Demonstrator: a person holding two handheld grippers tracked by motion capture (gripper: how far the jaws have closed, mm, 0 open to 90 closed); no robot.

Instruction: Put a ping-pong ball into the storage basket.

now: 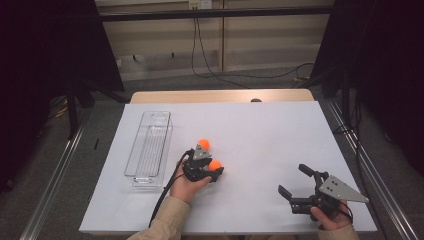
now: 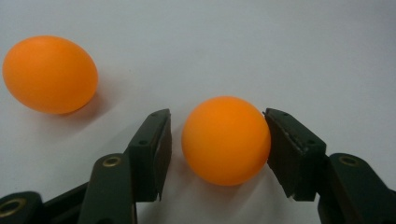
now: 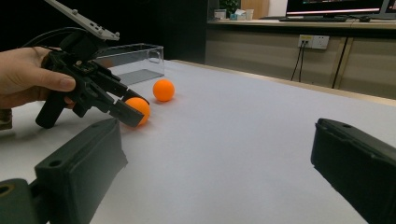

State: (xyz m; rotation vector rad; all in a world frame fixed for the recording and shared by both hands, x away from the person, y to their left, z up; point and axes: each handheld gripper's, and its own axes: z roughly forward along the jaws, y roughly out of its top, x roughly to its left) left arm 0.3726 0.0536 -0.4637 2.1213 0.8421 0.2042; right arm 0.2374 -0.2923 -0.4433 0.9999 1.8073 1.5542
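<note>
Right gripper (image 1: 295,181) nearest, jaws wide, nothing between them, low over the white table (image 1: 280,130). Left gripper (image 2: 217,140) straddles the near orange ball (image 2: 226,140): right pad touching, left pad just off. Second ball (image 2: 50,74) beyond, clear tray (image 1: 149,150) farther left.

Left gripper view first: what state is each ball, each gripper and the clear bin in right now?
Near orange ball: on the table, between the left gripper's jaws, one jaw touching, a gap at the other.
Far orange ball: loose on the table, untouched.
Left gripper: open, not yet clamped.
Right gripper: open wide, nothing between the jaws.
Clear bin: upright, nothing inside.
</note>
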